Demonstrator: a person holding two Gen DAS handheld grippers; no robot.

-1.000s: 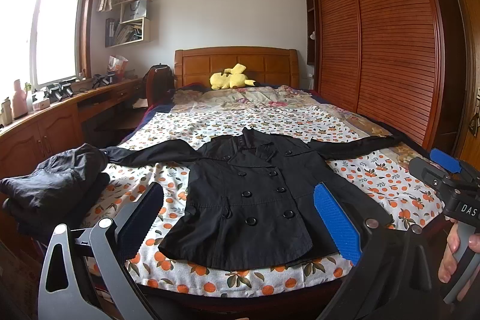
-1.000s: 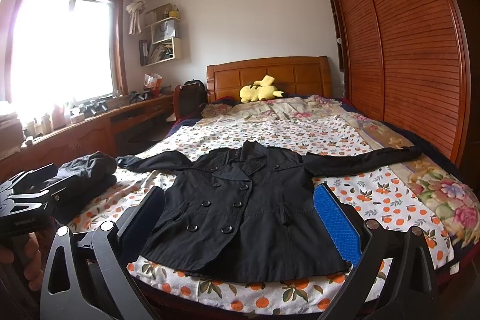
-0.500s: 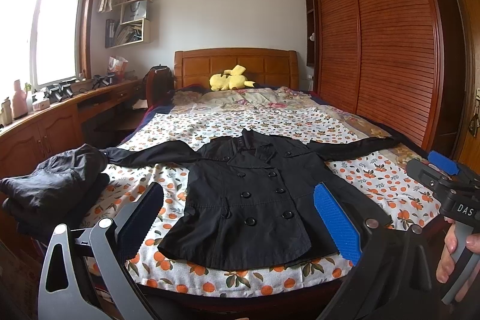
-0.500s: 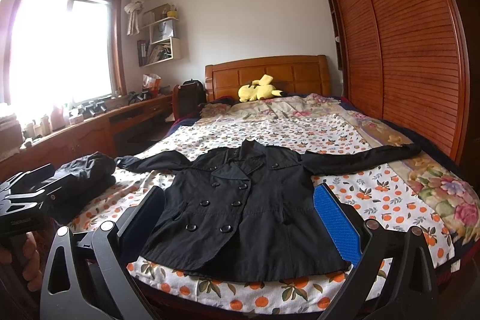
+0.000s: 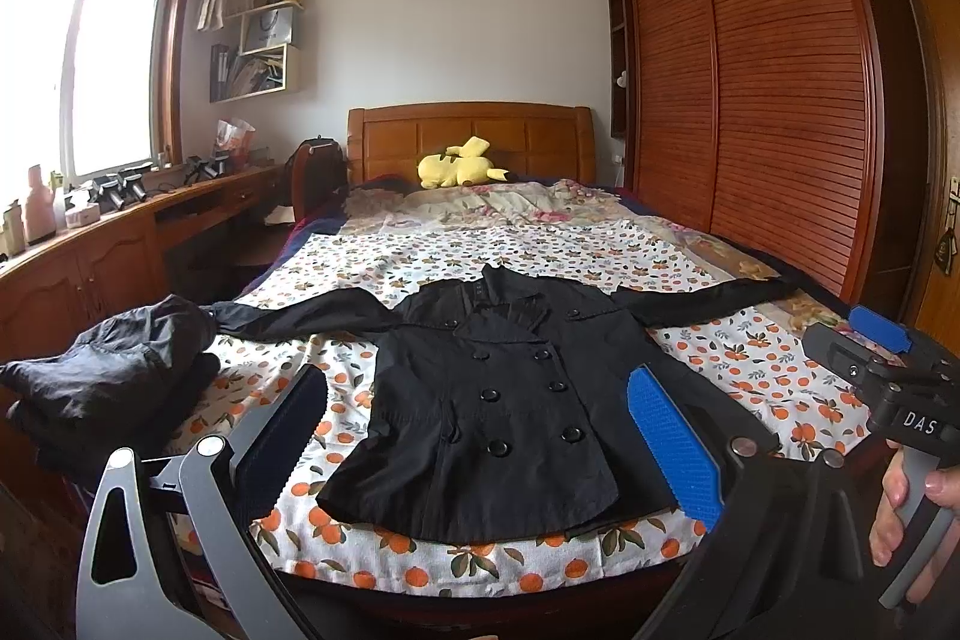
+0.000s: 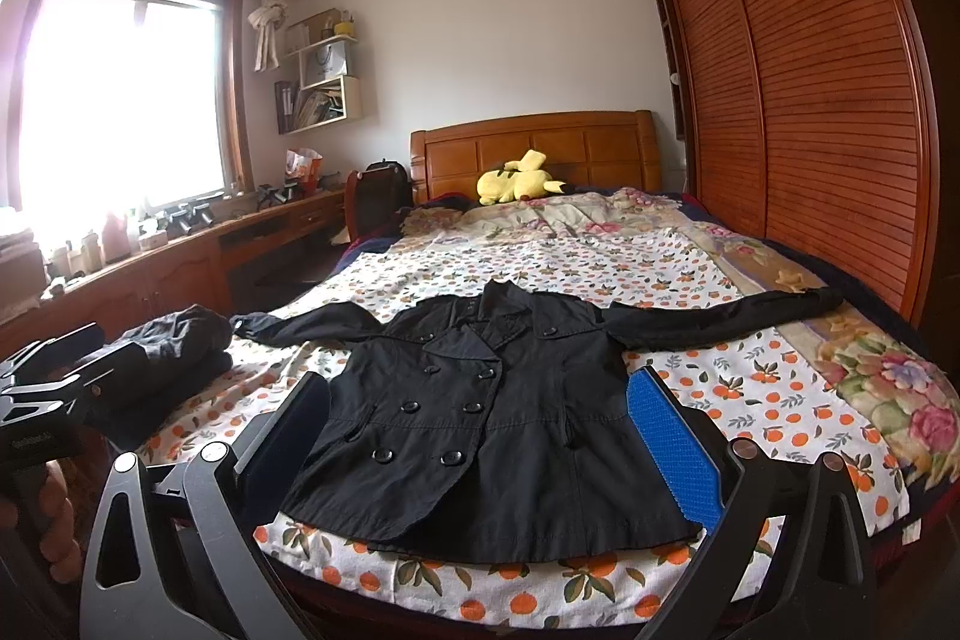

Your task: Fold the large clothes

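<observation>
Black coat [image 5: 498,400] spread flat, front up, sleeves out, on the bed [image 5: 750,370]. Left tongs [image 5: 480,451] and right tongs [image 6: 486,448] both spread wide, empty, short of the hem.

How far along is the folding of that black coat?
Barely started. Done: the black coat lies buttoned and flat on the bed, sleeves spread. In hand: nothing; left gripper and right gripper hover open. Left: every fold.
</observation>
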